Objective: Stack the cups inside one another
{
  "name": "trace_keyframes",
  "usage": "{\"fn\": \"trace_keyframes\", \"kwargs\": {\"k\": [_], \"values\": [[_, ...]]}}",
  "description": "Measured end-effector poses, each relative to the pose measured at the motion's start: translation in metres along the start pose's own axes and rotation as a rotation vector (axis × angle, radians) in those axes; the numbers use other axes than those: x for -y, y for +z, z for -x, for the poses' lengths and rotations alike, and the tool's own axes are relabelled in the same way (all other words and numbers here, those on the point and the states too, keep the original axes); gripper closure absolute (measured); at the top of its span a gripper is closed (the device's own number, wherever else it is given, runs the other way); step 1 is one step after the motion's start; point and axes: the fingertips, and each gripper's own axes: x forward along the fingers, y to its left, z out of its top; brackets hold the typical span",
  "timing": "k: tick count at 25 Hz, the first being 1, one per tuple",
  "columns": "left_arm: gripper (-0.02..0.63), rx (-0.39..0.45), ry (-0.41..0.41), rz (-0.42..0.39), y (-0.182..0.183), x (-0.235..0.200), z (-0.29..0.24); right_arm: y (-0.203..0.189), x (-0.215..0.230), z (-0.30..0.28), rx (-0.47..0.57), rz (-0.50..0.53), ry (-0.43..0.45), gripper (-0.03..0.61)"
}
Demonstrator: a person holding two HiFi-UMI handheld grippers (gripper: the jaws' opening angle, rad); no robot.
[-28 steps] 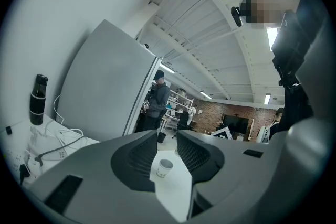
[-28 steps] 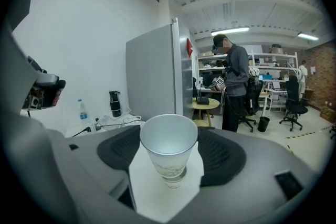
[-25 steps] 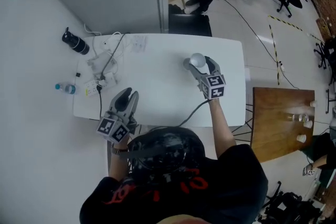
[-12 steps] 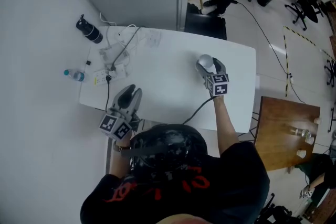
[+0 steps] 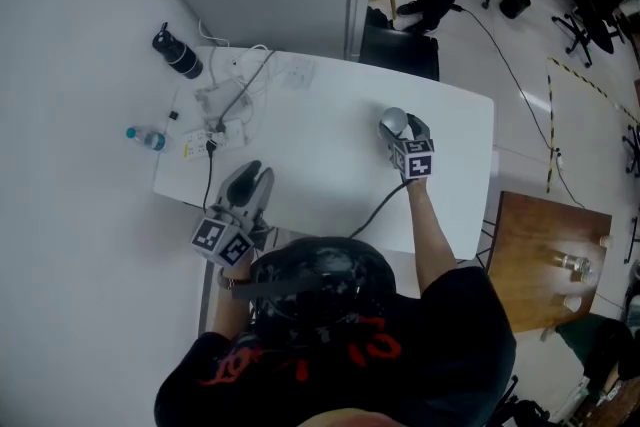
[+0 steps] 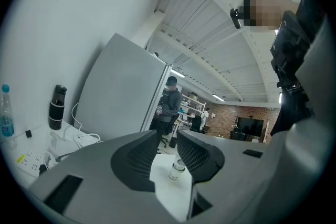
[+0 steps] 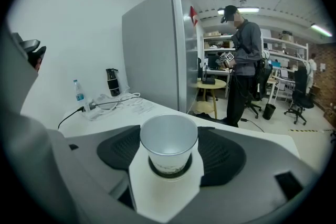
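Silvery cup (image 7: pixel 168 141) sits right between the fingers (image 7: pixel 118 152) of the right gripper (image 7: pixel 169 148), and both pads press on its sides. It is upright, mouth open to the camera. A dark ring shows round its base; whether that is a second cup's rim, I can't tell. From the head view the cup (image 5: pixel 392 121) is on the right half of the white worktop (image 5: pixel 320 155), about midway between the far and near edges, with the right gripper (image 5: pixel 398 128) angled down onto it from the near side. Over to the left gripper (image 5: pixel 250 183): it hovers at the near edge, toward the near-left corner, well apart from the cup. In its own view the left gripper (image 6: pixel 168 145) has its fingers a narrow gap apart with nothing between them; the cup (image 6: pixel 177 169) shows far off through that gap. At the far-left corner lie a black bottle (image 5: pixel 178 54), a water bottle (image 5: pixel 146 138) and a tangle of cables (image 5: pixel 235 95).
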Motion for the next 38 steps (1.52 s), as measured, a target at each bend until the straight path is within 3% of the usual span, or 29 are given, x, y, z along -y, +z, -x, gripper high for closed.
{"fn": "trace_keyframes", "kwargs": {"k": [22,32,38], "values": [[0.491,-0.006,-0.015,-0.003,0.0,0.005,-0.004,-0.047,0.0,-0.019,-0.091,-0.011,-0.011,0.221],[0.491,-0.001,-0.013,-0.001,0.001,0.003,-0.001,-0.043,-0.002,-0.021,-0.072,-0.026,-0.013,0.199],[0.491,0.0,-0.027,0.001,0.002,0.004,0.002,-0.025,-0.008,-0.003,0.005,-0.038,-0.017,0.199]]}}
